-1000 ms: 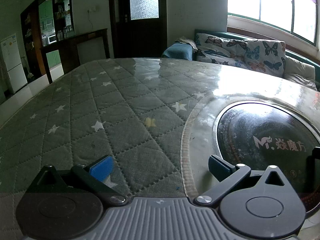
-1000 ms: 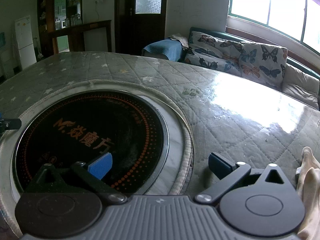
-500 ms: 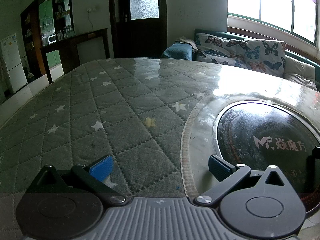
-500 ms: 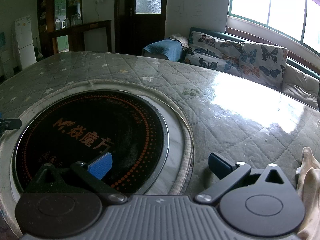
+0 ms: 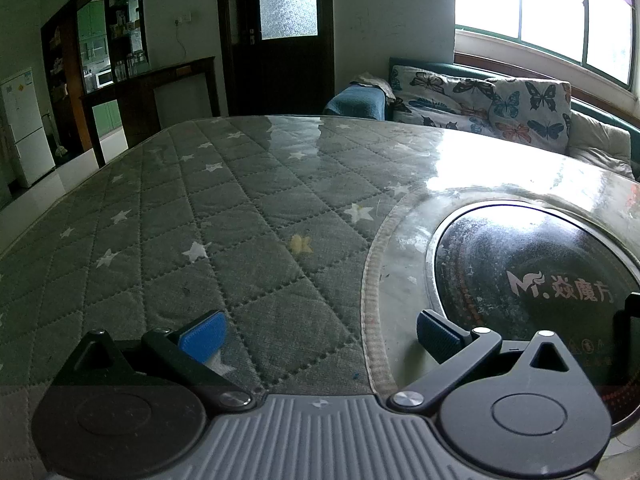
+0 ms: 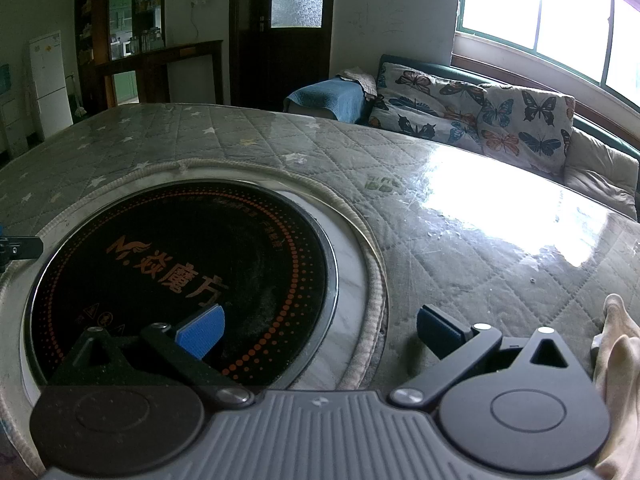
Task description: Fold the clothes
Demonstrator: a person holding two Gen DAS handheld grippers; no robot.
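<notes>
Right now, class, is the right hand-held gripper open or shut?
Open: the right hand-held gripper has its blue pads wide apart with nothing between them; the cream garment lies beside it.

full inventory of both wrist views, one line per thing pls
Quilted table cover: 1, grey-green with pale stars, under a glossy clear sheet, spans the table.
Round cooktop: 1, black with orange dots and lettering, set into the table centre.
Cloth: 1, cream, at the right edge of the right wrist view, mostly cut off.
Butterfly cushions: white with coloured butterflies, on the sofa under the window; count unclear.
Blue cover: 1, on the sofa's arm.
Door: 1, dark wood with frosted pane, back wall.
Fridge: 1, white, far left.
Left gripper: 1, black with blue pads, open, over the cover.
Right gripper: 1, same, open, over the cooktop edge.
</notes>
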